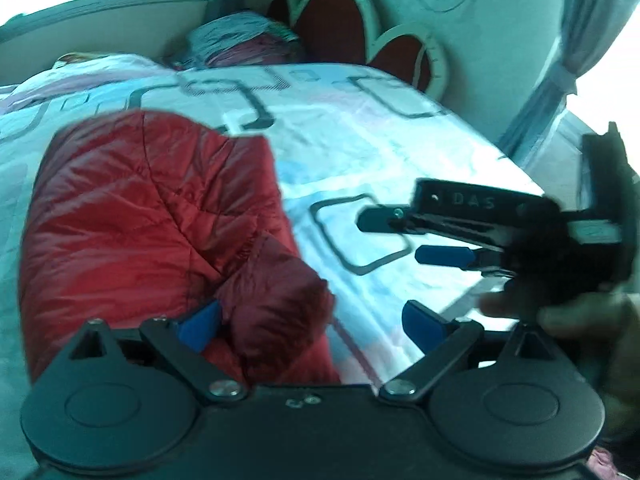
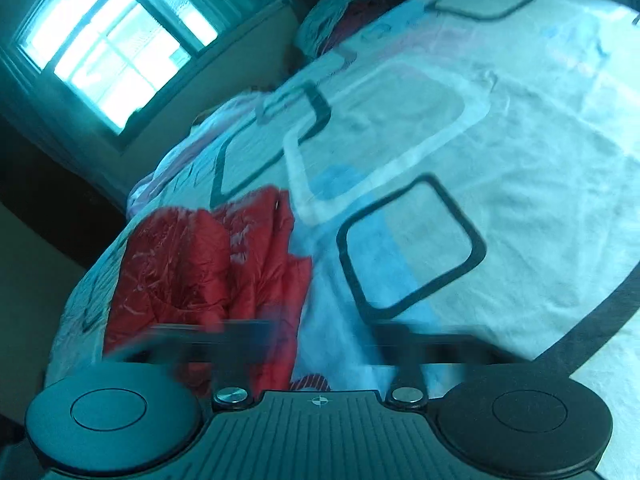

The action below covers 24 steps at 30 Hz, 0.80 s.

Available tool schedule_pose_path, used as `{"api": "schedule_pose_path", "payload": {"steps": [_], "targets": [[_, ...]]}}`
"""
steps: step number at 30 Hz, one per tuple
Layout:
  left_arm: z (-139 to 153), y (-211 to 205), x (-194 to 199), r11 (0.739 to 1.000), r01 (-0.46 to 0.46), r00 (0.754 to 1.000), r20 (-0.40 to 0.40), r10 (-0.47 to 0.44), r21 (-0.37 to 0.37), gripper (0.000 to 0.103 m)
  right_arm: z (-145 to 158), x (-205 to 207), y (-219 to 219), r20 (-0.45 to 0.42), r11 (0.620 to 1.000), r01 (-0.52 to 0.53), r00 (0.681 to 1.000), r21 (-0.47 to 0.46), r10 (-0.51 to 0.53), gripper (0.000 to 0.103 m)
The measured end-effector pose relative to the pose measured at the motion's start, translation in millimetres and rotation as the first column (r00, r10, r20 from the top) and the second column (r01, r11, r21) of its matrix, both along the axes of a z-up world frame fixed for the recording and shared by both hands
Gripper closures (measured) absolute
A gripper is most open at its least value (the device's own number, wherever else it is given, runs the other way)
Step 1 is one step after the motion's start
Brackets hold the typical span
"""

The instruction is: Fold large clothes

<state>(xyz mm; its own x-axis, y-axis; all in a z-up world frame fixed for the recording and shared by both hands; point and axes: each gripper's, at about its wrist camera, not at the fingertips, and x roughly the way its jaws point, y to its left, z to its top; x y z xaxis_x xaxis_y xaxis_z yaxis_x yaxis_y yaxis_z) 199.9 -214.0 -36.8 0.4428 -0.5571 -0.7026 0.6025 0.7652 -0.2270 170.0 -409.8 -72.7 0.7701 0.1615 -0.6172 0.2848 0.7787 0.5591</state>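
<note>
A red quilted jacket (image 1: 152,216) is lying bunched on the bed's patterned sheet (image 1: 360,128), filling the left and centre of the left wrist view; in the right wrist view it is sitting at the lower left (image 2: 200,272). The left gripper (image 1: 312,324) is hanging low over the jacket's near edge with its blue pads (image 1: 200,322) spread wide apart, one pad touching a puffed fold, the other over bare sheet, nothing pinched between them. The right gripper (image 1: 404,236) is showing at the right of that view, held in a hand (image 1: 560,312), its two fingers parted with only sheet behind them. In its own view it (image 2: 320,340) is smeared by blur, fingers splayed outward. A pillow (image 1: 244,40) and a red-and-white headboard (image 1: 360,28) are sitting in the upper centre; a window (image 2: 112,44) is glowing at the upper left.
</note>
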Motion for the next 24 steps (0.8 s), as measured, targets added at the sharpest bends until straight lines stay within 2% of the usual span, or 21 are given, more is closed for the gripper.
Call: {"api": "schedule_pose_path", "payload": {"steps": [2,4,5,6,8,11,14,16,17,18,19,20,22,24], "targets": [[18.5,24.0,-2.9,0.998,-0.005,1.0,0.019,0.006,-0.069,0.021,8.6,-1.9,7.4,0.022,1.0,-0.017,1.0,-0.02,0.017,0.015],[32.1,55.6,0.5,0.988,-0.051,0.998,0.041,0.057,-0.145,0.031,15.2,-2.2,13.3,0.048,0.999,-0.031,0.998,-0.015,0.031,0.015],[35.0,71.0,6.2,0.982,-0.092,0.993,0.051,0.102,-0.165,0.035,18.8,-1.2,16.6,0.063,0.999,-0.04,0.997,-0.009,0.04,0.015],[34.9,84.7,14.0,0.974,-0.139,0.986,0.062,0.152,-0.176,0.043,22.2,1.9,19.2,0.073,0.999,-0.049,0.996,-0.003,0.049,0.02],[27.8,110.1,38.6,0.957,-0.232,0.969,0.039,0.242,-0.176,0.055,27.4,13.1,24.9,0.087,0.996,-0.082,0.993,0.019,0.08,0.027],[12.9,132.7,74.5,0.935,-0.305,0.949,0.02,0.313,-0.181,0.055,34.2,42.3,33.6,0.087,0.99,-0.132,0.988,0.04,0.128,0.028],[-3.6,139.2,104.3,0.93,-0.318,0.947,-0.017,0.321,-0.185,0.055,33.3,82.4,38.4,0.07,0.984,-0.171,0.983,0.045,0.168,0.028],[-12.7,136.9,119.3,0.937,-0.301,0.954,-0.039,0.299,-0.178,0.058,25.6,106.7,41.1,0.038,0.98,-0.194,0.981,0.053,0.192,0.029],[-15.4,134.5,125.6,0.943,-0.281,0.96,-0.05,0.277,-0.178,0.058,19.0,117.0,41.1,0.025,0.974,-0.212,0.977,0.074,0.211,0.037],[-18.2,131.7,127.9,0.949,-0.265,0.964,-0.053,0.259,-0.171,0.062,13.9,125.3,41.9,0.009,0.97,-0.228,0.974,0.09,0.228,0.059],[-21.4,131.6,128.0,0.954,-0.255,0.967,-0.041,0.251,-0.157,0.063,8.3,130.4,43.0,-0.01,0.968,-0.236,0.971,0.083,0.237,0.067],[-22.9,126.8,129.5,0.961,-0.235,0.972,-0.029,0.234,-0.143,0.063,4.6,134.2,44.8,-0.023,0.966,-0.249,0.968,0.067,0.251,0.069],[-25.9,116.5,130.0,0.976,-0.189,0.982,-0.008,0.19,-0.11,0.063,-2.5,134.3,44.8,-0.036,0.964,-0.262,0.964,0.038,0.263,0.08],[-29.4,103.2,131.7,0.989,-0.137,0.991,0.004,0.137,-0.055,0.063,-9.9,128.8,42.7,-0.057,0.967,-0.256,0.965,0.01,0.256,0.083]]}}
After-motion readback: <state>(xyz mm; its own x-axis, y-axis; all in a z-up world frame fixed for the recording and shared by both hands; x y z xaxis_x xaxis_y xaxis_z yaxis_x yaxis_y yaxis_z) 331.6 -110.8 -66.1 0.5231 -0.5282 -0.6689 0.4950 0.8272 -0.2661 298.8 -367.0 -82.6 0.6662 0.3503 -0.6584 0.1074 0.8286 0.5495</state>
